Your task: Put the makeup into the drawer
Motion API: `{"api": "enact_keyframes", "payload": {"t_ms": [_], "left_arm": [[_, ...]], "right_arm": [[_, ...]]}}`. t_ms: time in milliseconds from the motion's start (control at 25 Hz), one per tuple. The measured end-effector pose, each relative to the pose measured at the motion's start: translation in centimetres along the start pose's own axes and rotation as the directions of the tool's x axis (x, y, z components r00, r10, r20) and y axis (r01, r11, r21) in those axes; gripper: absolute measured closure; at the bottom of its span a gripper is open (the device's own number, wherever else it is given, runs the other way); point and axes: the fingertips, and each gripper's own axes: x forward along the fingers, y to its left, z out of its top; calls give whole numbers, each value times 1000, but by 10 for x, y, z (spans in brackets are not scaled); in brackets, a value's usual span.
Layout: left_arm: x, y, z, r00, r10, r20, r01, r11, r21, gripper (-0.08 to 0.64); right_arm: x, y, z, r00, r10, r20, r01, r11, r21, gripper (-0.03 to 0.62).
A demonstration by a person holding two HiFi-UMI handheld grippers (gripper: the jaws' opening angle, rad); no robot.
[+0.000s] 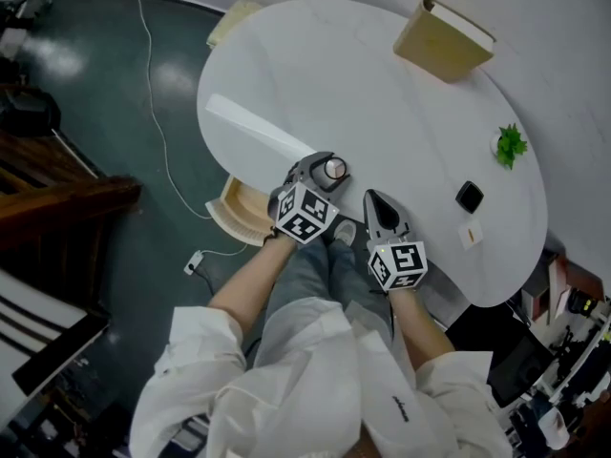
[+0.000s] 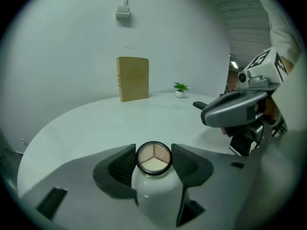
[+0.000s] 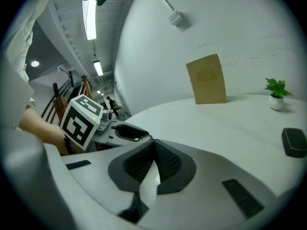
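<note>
Over the table (image 1: 382,93), left gripper (image 1: 332,169) nose-down

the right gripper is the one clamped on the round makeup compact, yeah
Not the right: the left gripper is clamped on the round makeup compact, as the left gripper view shows, with the compact pinched between its pads. The right gripper is shut on nothing.

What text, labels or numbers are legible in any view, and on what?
No readable text in any view.
Tan hardcover book: embossed cover emblem, too blurred to read.
White shirt: small dark chest print, too small to read.
Black-and-white marker cubes: square patterns only, no words.
Round three-shade makeup compact: no label showing.
Small white card on the round white table: too small to tell.
</note>
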Motion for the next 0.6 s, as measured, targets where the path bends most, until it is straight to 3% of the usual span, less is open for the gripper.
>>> {"api": "enact_keyframes", "payload": {"t_ms": [280, 600], "left_arm": [[-57, 6, -30, 997, 77, 30, -74, 994, -82, 314], [-122, 22, -91, 977, 211, 9, -204, 957, -208, 314]], "right_arm": [[12, 58, -19, 988, 139, -61, -142, 989, -49, 575], [38, 139, -48, 937, 311, -161, -331, 936, -119, 575]]}}
